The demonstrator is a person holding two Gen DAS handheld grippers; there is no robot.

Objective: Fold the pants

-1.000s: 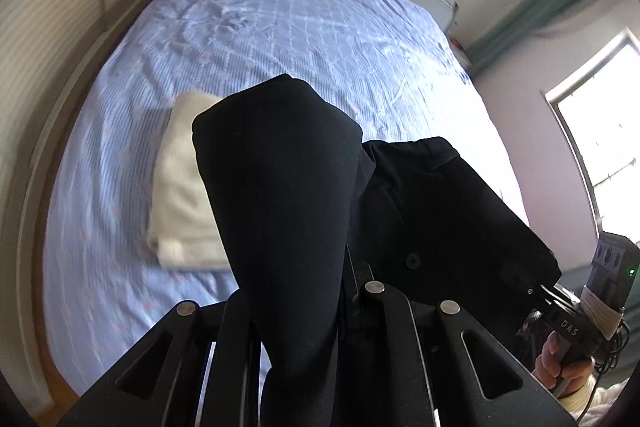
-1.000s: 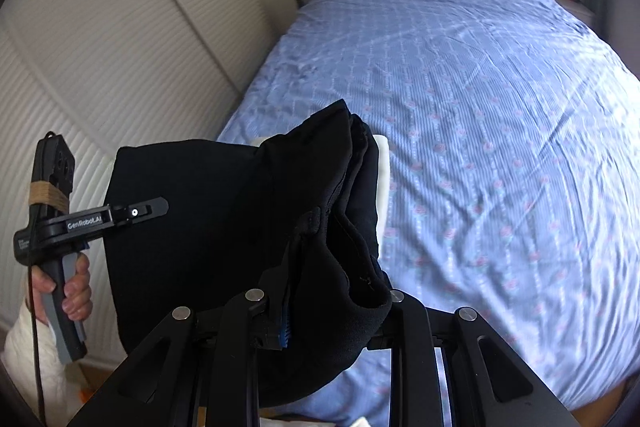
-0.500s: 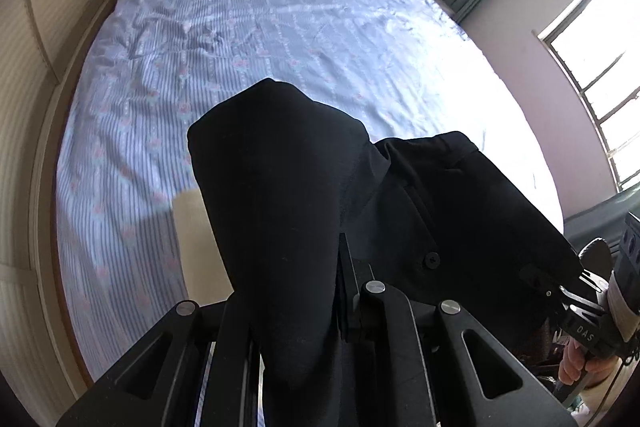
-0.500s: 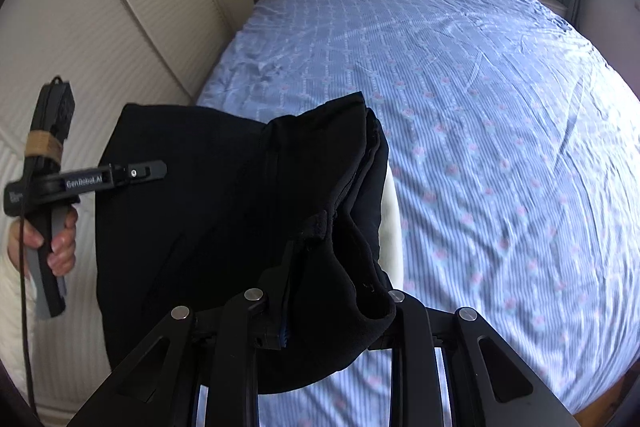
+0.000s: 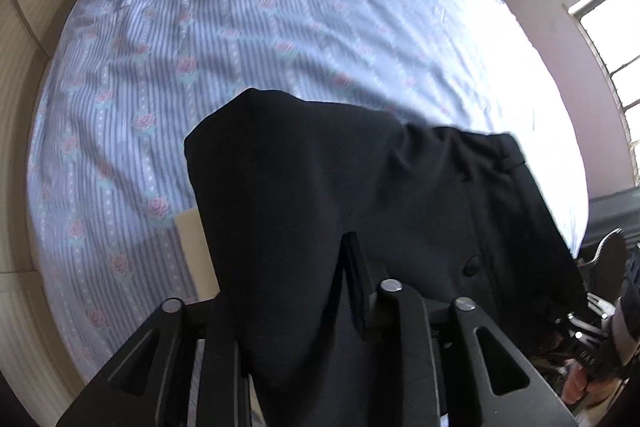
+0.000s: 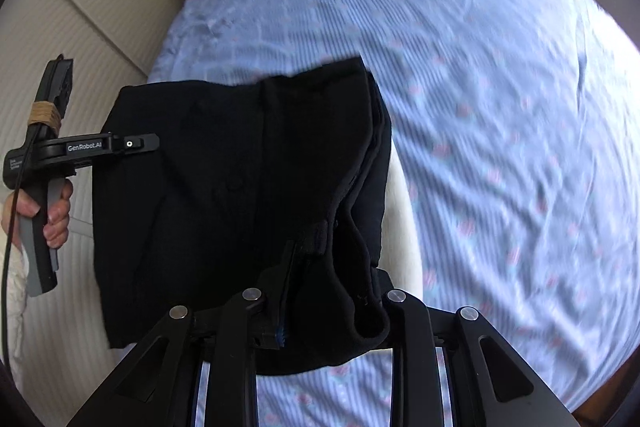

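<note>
Black, soft pants (image 6: 240, 187) hang limp over the bed (image 6: 500, 67), each upper corner pinched by the closed left gripper (image 6: 136, 143) and right gripper (image 6: 320, 267), likely sagging unless held near the edge.

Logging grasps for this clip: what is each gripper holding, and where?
Both hold the black pants: left gripper and right gripper each pinch an upper edge.
</note>
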